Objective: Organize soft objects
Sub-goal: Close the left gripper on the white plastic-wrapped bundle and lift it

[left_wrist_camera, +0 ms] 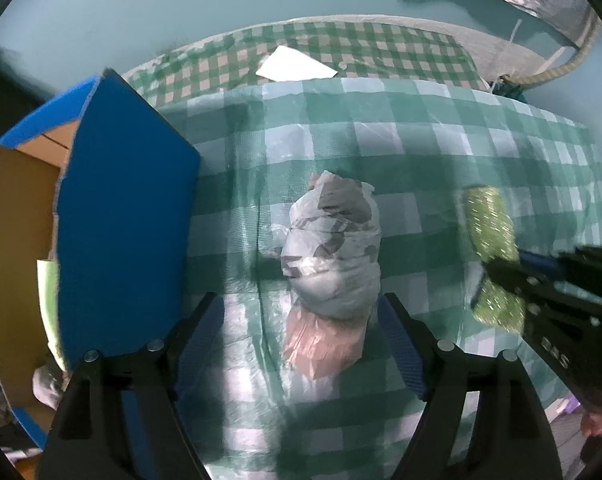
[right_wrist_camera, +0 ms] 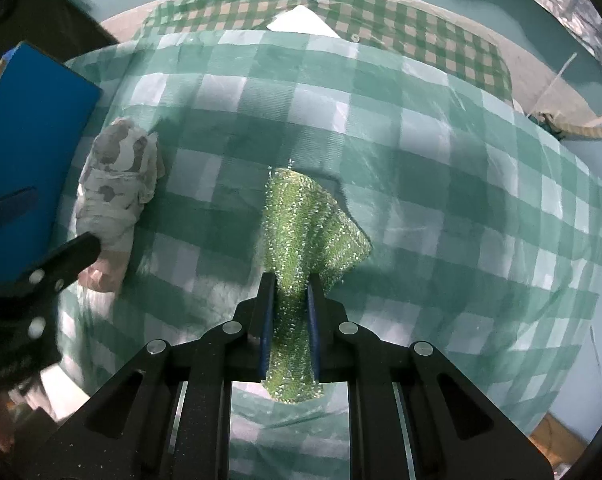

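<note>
A white bundled cloth with grey-brown patches [left_wrist_camera: 333,248] lies on the green-checked table cover [left_wrist_camera: 441,152]; a pinkish end points toward me. My left gripper [left_wrist_camera: 301,320] is open, its fingers on either side of the bundle's near end. The bundle also shows in the right wrist view [right_wrist_camera: 119,196], with the left gripper [right_wrist_camera: 61,258] at its near end. My right gripper [right_wrist_camera: 291,300] is shut on a glittery green cloth [right_wrist_camera: 309,224], which also shows in the left wrist view [left_wrist_camera: 489,232], held by the right gripper [left_wrist_camera: 497,276].
A blue cardboard box [left_wrist_camera: 121,216] with a brown inside stands open at the left, close to the bundle; it also shows in the right wrist view [right_wrist_camera: 33,128]. A white sheet [left_wrist_camera: 293,66] lies at the far side of the table. A rope [right_wrist_camera: 585,132] hangs at the right.
</note>
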`<state>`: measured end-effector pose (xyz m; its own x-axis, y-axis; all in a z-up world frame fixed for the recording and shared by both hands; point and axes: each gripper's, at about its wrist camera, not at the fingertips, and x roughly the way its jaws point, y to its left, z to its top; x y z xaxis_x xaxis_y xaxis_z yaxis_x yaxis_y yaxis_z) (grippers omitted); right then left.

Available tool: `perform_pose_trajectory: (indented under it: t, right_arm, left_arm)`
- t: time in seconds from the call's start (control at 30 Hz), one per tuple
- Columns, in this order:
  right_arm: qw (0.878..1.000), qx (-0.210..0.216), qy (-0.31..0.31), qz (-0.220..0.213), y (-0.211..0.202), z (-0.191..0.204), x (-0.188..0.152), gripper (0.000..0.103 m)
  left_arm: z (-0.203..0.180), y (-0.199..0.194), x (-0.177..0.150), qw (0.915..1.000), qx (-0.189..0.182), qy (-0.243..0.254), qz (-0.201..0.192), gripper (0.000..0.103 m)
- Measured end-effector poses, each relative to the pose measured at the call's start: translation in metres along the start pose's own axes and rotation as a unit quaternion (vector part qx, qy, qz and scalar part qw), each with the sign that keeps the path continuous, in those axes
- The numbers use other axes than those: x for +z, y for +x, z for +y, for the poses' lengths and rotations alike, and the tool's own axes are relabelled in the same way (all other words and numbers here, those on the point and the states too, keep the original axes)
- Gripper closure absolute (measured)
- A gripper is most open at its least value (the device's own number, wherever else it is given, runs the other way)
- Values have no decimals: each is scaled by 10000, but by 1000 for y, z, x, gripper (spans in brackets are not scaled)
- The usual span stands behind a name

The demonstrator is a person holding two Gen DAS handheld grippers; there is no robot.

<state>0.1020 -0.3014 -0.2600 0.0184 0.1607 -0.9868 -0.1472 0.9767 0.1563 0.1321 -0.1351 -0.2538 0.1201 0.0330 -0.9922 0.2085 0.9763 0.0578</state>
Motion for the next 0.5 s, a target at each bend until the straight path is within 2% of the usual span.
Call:
perform_pose_trajectory:
  t: [0.2,0.5]
  right_arm:
    - [9997,100,175,-121,-13,-9,-8,91]
    - [9993,173,249,-237,-26,-15,-19,91]
  left_arm:
    - [2,17,4,9990,-263,-311,190,22]
    - [-4,40,5,9991,-56,-209,352,25]
